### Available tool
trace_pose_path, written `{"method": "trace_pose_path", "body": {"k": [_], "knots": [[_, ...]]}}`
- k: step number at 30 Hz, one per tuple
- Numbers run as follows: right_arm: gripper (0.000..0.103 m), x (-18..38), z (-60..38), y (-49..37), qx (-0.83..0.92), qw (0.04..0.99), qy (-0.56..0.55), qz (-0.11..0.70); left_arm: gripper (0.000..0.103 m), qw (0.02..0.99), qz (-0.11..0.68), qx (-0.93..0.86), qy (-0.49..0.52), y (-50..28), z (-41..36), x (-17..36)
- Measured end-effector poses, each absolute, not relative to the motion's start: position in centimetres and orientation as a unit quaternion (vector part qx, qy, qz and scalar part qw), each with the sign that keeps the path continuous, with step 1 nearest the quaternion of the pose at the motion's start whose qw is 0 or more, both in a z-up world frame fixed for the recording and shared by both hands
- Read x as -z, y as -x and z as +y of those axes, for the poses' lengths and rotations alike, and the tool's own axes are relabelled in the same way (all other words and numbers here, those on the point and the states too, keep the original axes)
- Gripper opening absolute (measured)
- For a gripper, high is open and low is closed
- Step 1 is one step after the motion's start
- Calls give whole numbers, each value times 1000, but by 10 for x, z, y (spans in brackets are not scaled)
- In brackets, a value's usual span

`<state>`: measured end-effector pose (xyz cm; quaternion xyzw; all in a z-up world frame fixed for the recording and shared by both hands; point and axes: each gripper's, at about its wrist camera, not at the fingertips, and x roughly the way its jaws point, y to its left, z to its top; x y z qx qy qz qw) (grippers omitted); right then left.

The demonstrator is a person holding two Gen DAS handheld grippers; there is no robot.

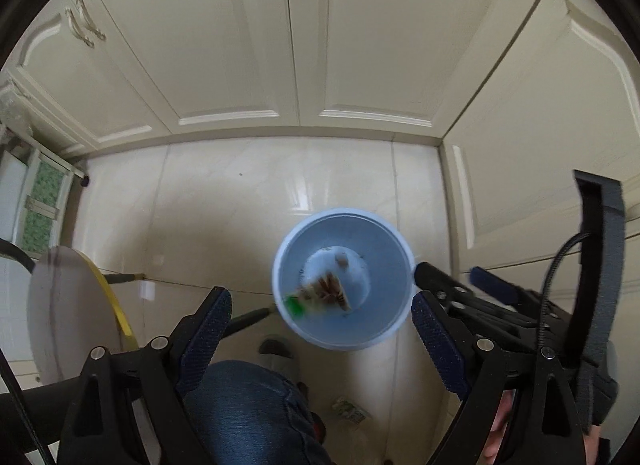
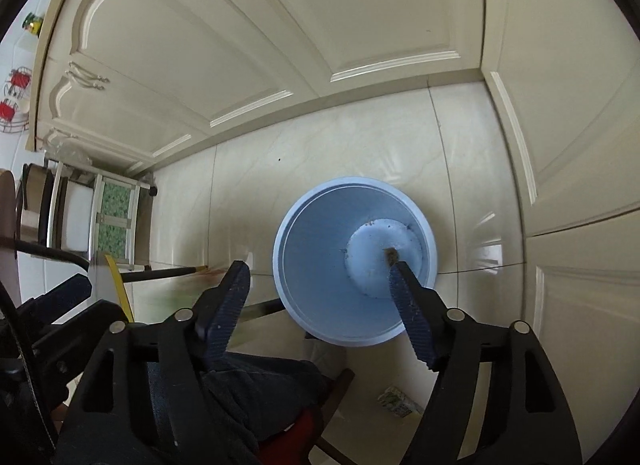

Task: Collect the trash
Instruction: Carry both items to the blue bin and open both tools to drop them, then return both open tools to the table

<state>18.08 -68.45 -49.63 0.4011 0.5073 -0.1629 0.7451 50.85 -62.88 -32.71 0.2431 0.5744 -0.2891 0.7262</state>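
A light blue trash bin (image 1: 380, 245) stands on the pale tiled floor below both grippers. In the left wrist view a blurred brown-and-white wrapper with a green end (image 1: 324, 293) shows inside the bin's mouth, touching no finger. My left gripper (image 1: 320, 297) hangs open above the bin. My right gripper (image 2: 318, 271) is open too, its right finger over the bin (image 2: 312, 249), with nothing between the pads. A small brown scrap (image 2: 390, 253) lies on the bin's bottom. Another crumpled wrapper (image 2: 400, 401) lies on the floor near the bin.
Cream cabinet doors (image 1: 312, 45) close off the far side and the right. A round table with a yellow edge (image 1: 72, 305) stands to the left, beside a rack with green panels (image 2: 114, 209). A person's jeans-clad knee (image 1: 248, 405) and a shoe (image 1: 276, 347) are just below the grippers.
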Motion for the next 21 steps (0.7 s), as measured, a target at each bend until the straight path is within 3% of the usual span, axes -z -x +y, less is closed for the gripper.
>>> {"method": "trace_pose_path", "body": {"k": [2, 8, 15, 21], "knots": [[85, 494, -686, -178, 170, 746, -400, 505, 88, 732, 565, 285, -253, -505, -638, 328], [96, 478, -694, -163, 201, 747, -403, 490, 88, 739, 553, 296, -246, -506, -634, 316], [99, 436, -701, -143, 231, 763, -399, 454, 88, 761, 514, 330, -219, -491, -606, 268], [99, 362, -692, -130, 241, 800, -382, 394, 88, 795, 450, 363, -185, -483, -580, 199]]}}
